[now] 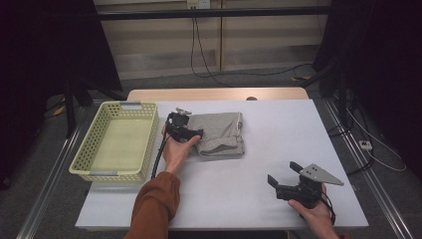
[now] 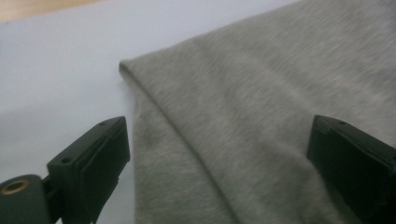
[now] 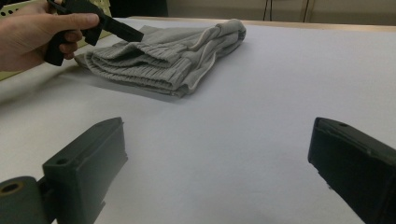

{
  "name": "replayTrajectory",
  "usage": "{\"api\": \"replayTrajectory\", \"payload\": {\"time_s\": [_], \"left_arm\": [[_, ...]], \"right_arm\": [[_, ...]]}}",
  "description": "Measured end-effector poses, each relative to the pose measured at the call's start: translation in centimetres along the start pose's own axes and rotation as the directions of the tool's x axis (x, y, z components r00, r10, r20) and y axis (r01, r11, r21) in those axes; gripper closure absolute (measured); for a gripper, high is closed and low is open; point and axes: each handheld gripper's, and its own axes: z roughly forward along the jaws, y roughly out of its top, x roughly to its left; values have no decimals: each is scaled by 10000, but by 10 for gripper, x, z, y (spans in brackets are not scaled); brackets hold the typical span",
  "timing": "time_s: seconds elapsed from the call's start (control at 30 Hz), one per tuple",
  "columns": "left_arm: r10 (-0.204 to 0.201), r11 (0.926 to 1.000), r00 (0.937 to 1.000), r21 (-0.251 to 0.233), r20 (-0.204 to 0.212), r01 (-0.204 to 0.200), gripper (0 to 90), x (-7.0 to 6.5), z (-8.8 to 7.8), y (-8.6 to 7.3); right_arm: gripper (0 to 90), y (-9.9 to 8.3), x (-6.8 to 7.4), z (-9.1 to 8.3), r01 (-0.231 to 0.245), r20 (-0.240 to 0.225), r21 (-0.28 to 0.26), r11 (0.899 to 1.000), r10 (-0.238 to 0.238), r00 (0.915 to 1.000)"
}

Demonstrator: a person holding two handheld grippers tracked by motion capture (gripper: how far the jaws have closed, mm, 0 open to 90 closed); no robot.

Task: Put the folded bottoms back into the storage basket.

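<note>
A folded grey garment [image 1: 221, 133] with ribbed cuffs lies on the white table [image 1: 239, 191], a little left of its middle. My left gripper [image 1: 191, 124] is open at the garment's left edge, its jaws spread over the cloth. In the left gripper view the grey cloth [image 2: 243, 116] lies between the two wide-apart jaws of my left gripper [image 2: 219, 135], and its folded edge runs by the left jaw. My right gripper [image 1: 282, 173] stands open near the table's front right, apart from the garment [image 3: 168, 56], which lies ahead of its jaws [image 3: 219, 140].
A yellow mesh basket [image 1: 82, 154] stands on the table's left side, close to the garment and the left hand. A wooden strip [image 1: 219, 94] borders the table's far edge. Cables run across the floor behind and to the right.
</note>
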Motion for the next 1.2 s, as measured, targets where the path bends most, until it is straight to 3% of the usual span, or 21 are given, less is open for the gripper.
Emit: {"api": "replayTrajectory", "payload": {"time_s": [0.07, 0.27, 0.37, 0.43, 0.5, 0.57, 0.6, 0.8, 1.07, 1.2], "left_arm": [[-186, 9996, 9998, 199, 109, 184, 44, 1, 3, -2], [-483, 9988, 9988, 129, 24, 483, 12, 1, 6, -2], [-521, 9985, 9978, 174, 418, 514, 51, -1, 4, -1], [-789, 9968, 9919, 206, 996, 772, 54, -4, 3, 2], [-368, 9988, 9929, 377, 1128, 327, 132, -9, 2, 4], [-252, 9989, 9952, 407, 945, 214, 268, -14, 1, 4], [-141, 9988, 9956, 485, 930, 96, 268, -15, 0, 5], [-224, 9986, 9899, 515, 1399, 153, 535, -21, -2, 6], [-152, 9988, 9862, 493, 1650, 71, 547, -23, -2, 5], [-130, 9978, 9750, 660, 2219, -17, 662, -24, -4, 4]], "right_arm": [[39, 0, 0, 0, -15, -10, -15, 10000, 15, 10000], [41, 0, -1, 1, -77, -47, 5, 10000, 77, 10000], [41, 0, -1, 1, -38, -48, 2, 10000, 38, 10000], [40, 0, -1, 1, -50, -69, -7, 10000, 50, 10000], [40, 0, -1, 1, -55, -47, -18, 10000, 55, 10000], [40, 0, -1, 1, -38, -83, -11, 10000, 38, 10000], [40, 0, -1, 1, -38, -83, -11, 10000, 38, 10000], [41, 0, 0, 1, -26, -71, -22, 10000, 26, 10000], [40, 1, 0, 2, -68, -139, -55, 10000, 67, 9999], [44, 1, 0, 2, -26, -142, -61, 10000, 26, 9999]]}}
